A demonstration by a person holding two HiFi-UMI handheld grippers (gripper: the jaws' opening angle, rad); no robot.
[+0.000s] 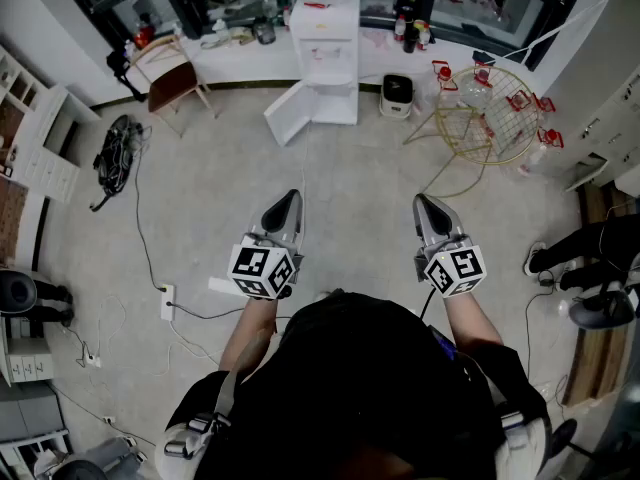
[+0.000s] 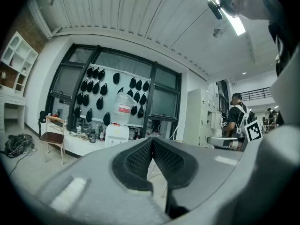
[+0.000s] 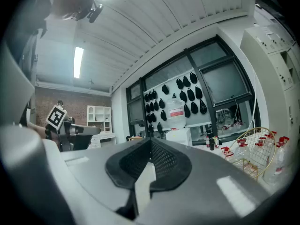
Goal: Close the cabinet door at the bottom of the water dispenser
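A white water dispenser (image 1: pixel 326 58) with a clear bottle on top stands against the far counter. Its bottom cabinet door (image 1: pixel 292 110) hangs open, swung out to the left. The dispenser (image 2: pixel 117 131) shows far off in the left gripper view and again, as the dispenser (image 3: pixel 179 136), in the right gripper view. My left gripper (image 1: pixel 290 200) and right gripper (image 1: pixel 424 204) are held level side by side, well short of the dispenser. Both are shut with nothing between the jaws.
A gold wire rack (image 1: pixel 490 113) with bottles stands right of the dispenser. A small white appliance (image 1: pixel 397 95) sits beside it. A wooden chair (image 1: pixel 172 80) is to the left, a bundle of cables (image 1: pixel 118 148) lies on the floor, and a power strip (image 1: pixel 166 301) lies near my left side.
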